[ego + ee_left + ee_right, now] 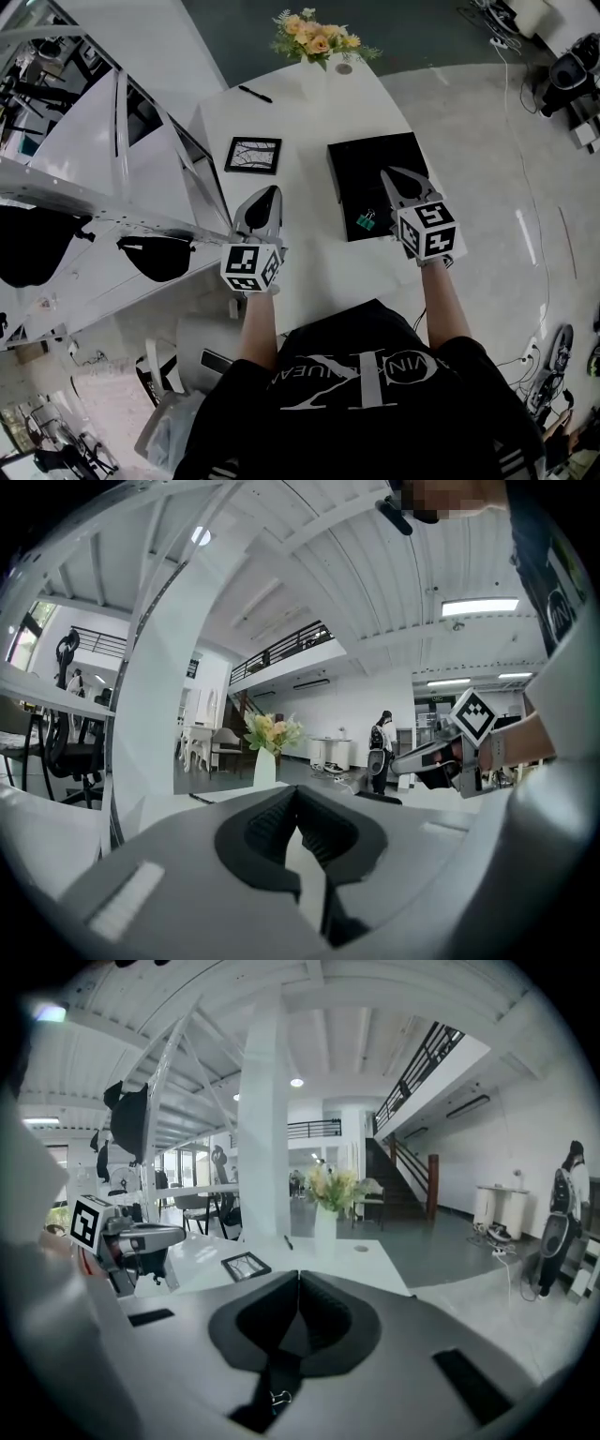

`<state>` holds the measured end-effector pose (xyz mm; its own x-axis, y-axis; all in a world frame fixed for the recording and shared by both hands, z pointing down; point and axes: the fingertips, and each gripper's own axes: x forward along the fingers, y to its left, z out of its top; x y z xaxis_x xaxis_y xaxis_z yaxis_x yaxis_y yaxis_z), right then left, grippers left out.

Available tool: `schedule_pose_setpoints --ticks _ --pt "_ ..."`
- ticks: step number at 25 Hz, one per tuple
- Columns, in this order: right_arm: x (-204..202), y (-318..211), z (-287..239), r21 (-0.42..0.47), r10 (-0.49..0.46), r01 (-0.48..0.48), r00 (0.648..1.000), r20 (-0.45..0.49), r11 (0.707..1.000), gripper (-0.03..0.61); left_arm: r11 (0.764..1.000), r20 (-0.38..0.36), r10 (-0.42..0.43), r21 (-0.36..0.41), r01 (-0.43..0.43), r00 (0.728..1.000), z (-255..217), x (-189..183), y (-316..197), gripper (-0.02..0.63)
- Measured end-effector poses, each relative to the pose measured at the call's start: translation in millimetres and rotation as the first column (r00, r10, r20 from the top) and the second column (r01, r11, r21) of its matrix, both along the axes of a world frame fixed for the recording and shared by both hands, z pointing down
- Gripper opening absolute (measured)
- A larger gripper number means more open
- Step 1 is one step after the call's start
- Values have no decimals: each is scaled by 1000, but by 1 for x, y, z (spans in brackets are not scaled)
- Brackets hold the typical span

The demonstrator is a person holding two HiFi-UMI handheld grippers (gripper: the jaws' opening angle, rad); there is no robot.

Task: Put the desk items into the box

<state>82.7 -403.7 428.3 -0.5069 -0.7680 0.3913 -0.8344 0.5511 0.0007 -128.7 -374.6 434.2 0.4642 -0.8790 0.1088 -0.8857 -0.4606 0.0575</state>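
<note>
The box (370, 169), black and shallow, lies open toward the right edge of the desk (305, 234), nearer the person's side than the far one. One clip (366, 221) already lies on its dark floor, at the near left corner; the right gripper view shows it just below the jaws. As far as the pictures show, nothing else is in the box.

Two items are left out on the desk. The frame (253, 155) lies flat, left of the box and apart from it, toward the left edge. The pen (254, 94) lies farther back, near the far left corner. A vase of flowers (317, 37) stands at the far edge; whether it counts as an item to pack I cannot tell, and it looks too tall for so shallow a box.

The left gripper (268, 195) hovers over the near left part of the desk, its tips pointing toward the frame. Its jaws are together with nothing between them. The right gripper (388, 175) hangs over the box, jaws likewise together and empty.

So the task looks barely begun: one small item in, the frame and pen to go. The frame is the nearest to the left gripper and seems the likely next pick.
</note>
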Motion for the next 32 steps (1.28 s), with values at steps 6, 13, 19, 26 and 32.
schedule_pose_setpoints --ticks 6,13,19,26,32 --pt "5 -2 -18 54 12 -14 999 36 998 17 999 -10 -31 21 31 999 -13 -8 0 11" --pt "5 -3 -32 107 15 -20 999 52 994 15 997 -10 -58 48 58 998 -27 -19 1 11" --pt "4 -1 -45 153 8 -18 998 65 988 15 994 -16 -77 77 78 997 -39 -26 2 11" --pt "5 0 -57 212 18 -33 997 73 977 15 991 -20 -95 97 97 995 -51 -32 5 11" --pt "7 0 -65 245 24 -44 996 86 969 15 987 -30 -105 121 108 994 -63 -35 5 11"
